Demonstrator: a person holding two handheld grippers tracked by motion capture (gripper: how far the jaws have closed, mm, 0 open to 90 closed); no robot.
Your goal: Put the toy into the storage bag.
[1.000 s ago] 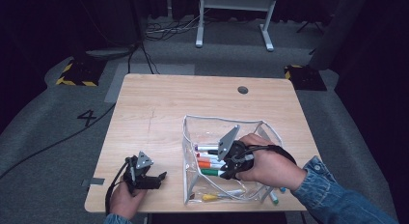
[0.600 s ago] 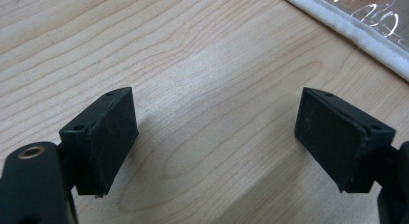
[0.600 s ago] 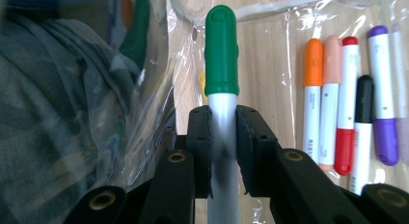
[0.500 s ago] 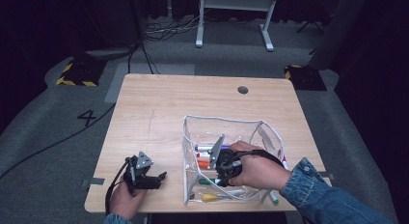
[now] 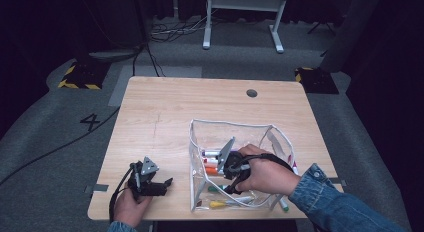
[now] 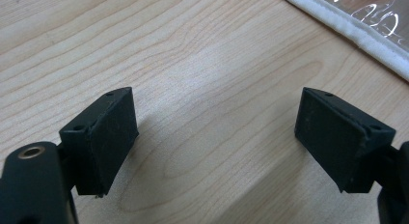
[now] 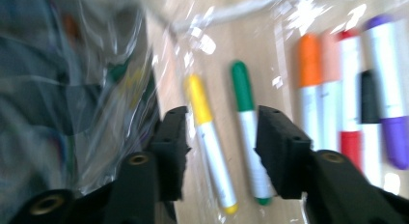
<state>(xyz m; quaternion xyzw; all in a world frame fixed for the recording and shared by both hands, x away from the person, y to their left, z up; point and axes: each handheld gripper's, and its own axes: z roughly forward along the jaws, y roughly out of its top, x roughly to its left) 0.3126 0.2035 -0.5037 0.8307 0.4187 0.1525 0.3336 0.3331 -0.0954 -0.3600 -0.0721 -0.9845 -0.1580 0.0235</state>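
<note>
**Right gripper open inside the marker pouch**

The right gripper (image 7: 219, 137) is down in the clear pouch (image 5: 200, 142), its jaws just opened and standing apart, clamped on nothing. Between them on the pouch floor lie a yellow marker (image 7: 207, 137) and, just beside it at 3 o'clock, a green marker (image 7: 247, 122). Further toward 3 o'clock lie orange (image 7: 308, 84), red (image 7: 351, 89) and purple (image 7: 386, 79) markers side by side. The left gripper (image 6: 217, 137) rests near the table's (image 5: 165, 112) 7 o'clock edge, jaws wide apart over bare wood, the pouch's white hem (image 6: 357, 31) at 1 o'clock.
</note>
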